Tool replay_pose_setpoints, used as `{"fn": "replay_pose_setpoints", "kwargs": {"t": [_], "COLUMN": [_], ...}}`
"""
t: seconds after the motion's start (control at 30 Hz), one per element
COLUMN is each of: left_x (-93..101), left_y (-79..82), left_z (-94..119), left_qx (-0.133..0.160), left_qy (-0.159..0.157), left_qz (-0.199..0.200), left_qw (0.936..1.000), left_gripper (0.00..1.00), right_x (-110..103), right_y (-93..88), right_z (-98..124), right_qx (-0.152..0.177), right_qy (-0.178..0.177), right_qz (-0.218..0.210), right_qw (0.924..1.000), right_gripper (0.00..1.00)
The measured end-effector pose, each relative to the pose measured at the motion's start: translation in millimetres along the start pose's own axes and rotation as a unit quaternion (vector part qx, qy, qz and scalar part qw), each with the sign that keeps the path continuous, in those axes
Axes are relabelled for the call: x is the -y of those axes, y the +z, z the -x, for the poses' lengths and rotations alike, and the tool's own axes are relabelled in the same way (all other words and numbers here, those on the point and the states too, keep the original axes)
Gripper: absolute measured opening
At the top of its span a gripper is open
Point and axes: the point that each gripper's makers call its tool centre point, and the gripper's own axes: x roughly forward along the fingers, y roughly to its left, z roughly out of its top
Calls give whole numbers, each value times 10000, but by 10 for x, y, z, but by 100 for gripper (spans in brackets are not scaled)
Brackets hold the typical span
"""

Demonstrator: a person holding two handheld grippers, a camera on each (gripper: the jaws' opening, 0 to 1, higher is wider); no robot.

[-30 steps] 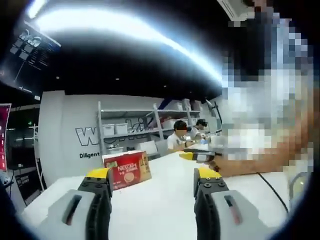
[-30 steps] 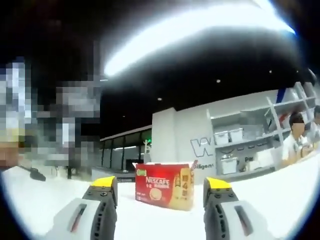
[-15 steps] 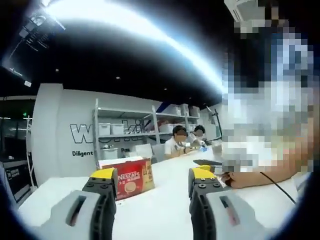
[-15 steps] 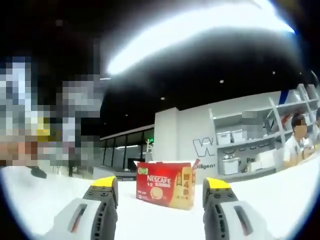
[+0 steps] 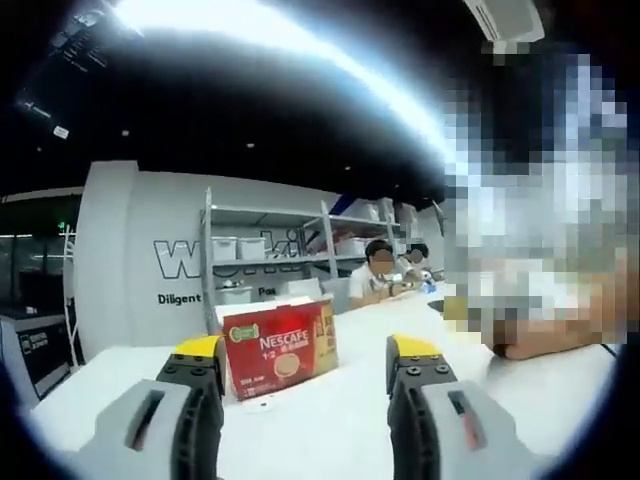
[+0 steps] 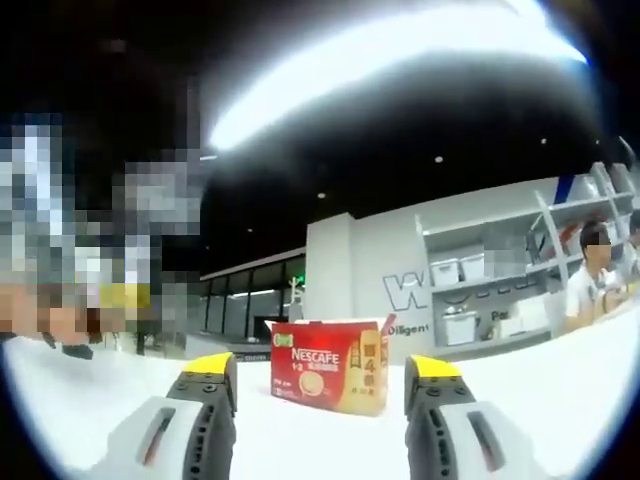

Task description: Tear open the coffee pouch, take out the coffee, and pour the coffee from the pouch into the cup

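A red Nescafe coffee box (image 5: 278, 347) stands on the white table (image 5: 330, 420), just beyond my left gripper (image 5: 305, 362), which is open with nothing between its yellow-tipped jaws. The same red box (image 6: 329, 366) stands ahead in the right gripper view, framed by my right gripper (image 6: 322, 379), also open and empty. Both grippers hover low over the table, short of the box.
A person's arm (image 5: 545, 335) rests on the table at the right of the left gripper view. Shelving with white bins (image 5: 270, 265) lines the far wall, and people (image 5: 376, 275) sit at the table's far end. A person's hand (image 6: 45, 315) shows at the left of the right gripper view.
The left gripper view has swung and drawn nearer, so the red box looks larger and more central. The other gripper's yellow tip has left that view. The right gripper view barely shifted.
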Motion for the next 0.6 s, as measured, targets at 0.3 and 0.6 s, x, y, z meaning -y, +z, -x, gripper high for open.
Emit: {"fn": "replay_pose_setpoints", "kwargs": {"t": [0.3,0.6], "left_x": [-197,-370], "left_y": [-373,-561], "left_z": [-116,-189], "left_qx": [-91,-135], "left_qy": [-10,71], "left_qz": [332,222], "left_qw": [9994,9996], "left_gripper": [71,69], "right_x": [-4,-108], "right_y": [19,0], "right_z": [52,45], "right_qx": [-60,-155], "right_qy": [-110,-55], "right_qz": [67,121], "right_qw": [9999,9998], "right_gripper": [67,67]}}
